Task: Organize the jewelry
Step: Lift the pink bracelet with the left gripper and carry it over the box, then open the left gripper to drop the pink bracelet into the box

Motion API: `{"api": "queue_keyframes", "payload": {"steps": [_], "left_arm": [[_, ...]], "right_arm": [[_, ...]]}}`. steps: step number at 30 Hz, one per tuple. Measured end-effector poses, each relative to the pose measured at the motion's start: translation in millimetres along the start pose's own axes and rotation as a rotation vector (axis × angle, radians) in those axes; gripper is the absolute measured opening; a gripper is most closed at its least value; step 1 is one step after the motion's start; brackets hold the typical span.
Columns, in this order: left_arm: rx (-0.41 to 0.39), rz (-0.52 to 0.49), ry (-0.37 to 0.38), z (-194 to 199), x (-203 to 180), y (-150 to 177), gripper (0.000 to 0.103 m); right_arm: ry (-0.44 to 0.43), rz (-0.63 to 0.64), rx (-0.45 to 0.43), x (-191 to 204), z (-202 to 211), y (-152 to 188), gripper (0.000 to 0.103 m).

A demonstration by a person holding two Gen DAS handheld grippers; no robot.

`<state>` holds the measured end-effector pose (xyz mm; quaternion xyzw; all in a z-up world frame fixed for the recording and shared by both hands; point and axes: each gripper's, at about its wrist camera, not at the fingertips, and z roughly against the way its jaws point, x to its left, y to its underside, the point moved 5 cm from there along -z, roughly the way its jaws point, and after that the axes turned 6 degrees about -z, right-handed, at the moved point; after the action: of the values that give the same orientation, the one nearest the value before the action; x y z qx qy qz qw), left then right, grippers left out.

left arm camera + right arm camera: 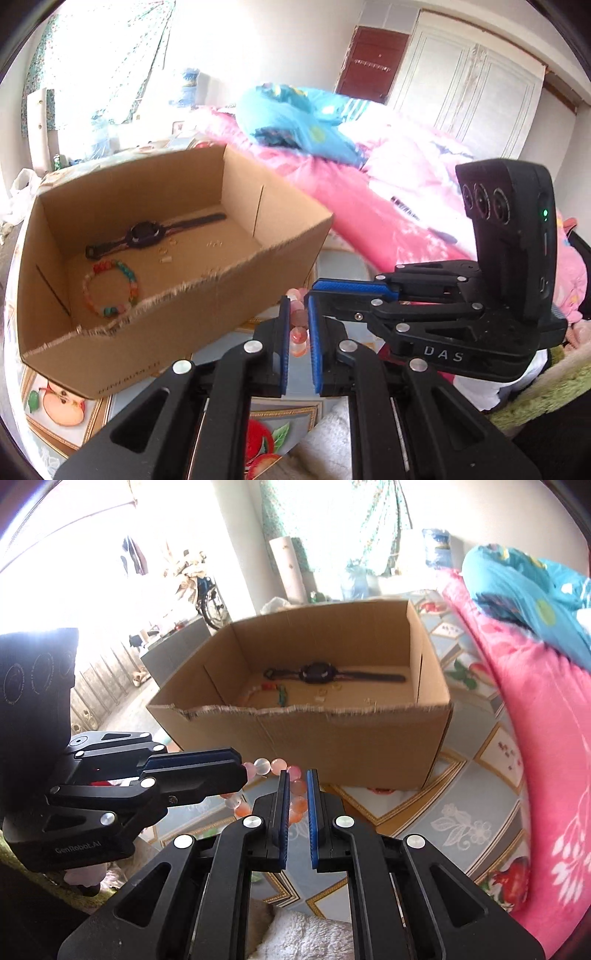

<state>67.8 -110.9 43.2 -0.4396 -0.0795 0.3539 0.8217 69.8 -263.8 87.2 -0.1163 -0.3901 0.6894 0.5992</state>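
A pink bead bracelet (275, 766) hangs in the air in front of an open cardboard box (332, 738). My left gripper (297, 317) is shut on one side of the bracelet (298, 332). My right gripper (296, 794) is shut on the other side; its fingers (351, 290) cross from the right in the left wrist view. The left gripper (242, 771) enters from the left in the right wrist view. Inside the box (236, 288) lie a dark watch (147, 232), a multicoloured bead bracelet (110, 288) and small pale pieces (166, 254).
The box stands on a patterned tablecloth (461, 812) with fruit prints. A pink quilt (546, 738) and a blue blanket (295, 122) lie on the bed to the right. A white fluffy cloth (303, 938) lies below the grippers.
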Motion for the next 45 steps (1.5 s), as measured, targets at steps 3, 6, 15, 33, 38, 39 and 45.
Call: {"api": "queue_keyframes", "payload": {"steps": [3,6,15,33,38,39,45], "left_arm": [[-0.074,-0.016,0.031,18.4,-2.2,-29.6,0.009],[-0.116,-0.014,0.055,24.5,5.2,-55.7,0.009],[0.047,0.109,0.085,-37.7,65.4,-79.2,0.009],[0.069,0.261,-0.012,-44.9,122.4,-70.0,0.019],[-0.076,0.246,-0.136,22.2,130.7,-70.9,0.043],[-0.095,0.251,-0.172,33.1,134.5,-69.7,0.047],[-0.123,0.335,-0.380,83.1,169.7,-35.8,0.064]], "right_arm": [[-0.012,0.014,-0.074,4.8,21.6,-25.0,0.007],[-0.019,0.037,-0.124,4.6,26.6,-50.4,0.007],[0.075,0.067,-0.020,-32.9,-32.2,-86.0,0.007],[0.163,-0.016,0.007,-78.9,-14.3,-95.0,0.024],[0.150,-0.058,-0.027,-83.1,-3.2,-99.3,0.033],[0.158,-0.064,-0.031,-84.9,-2.8,-100.3,0.037],[0.130,-0.176,0.028,-101.2,-15.0,-101.2,0.039]]}}
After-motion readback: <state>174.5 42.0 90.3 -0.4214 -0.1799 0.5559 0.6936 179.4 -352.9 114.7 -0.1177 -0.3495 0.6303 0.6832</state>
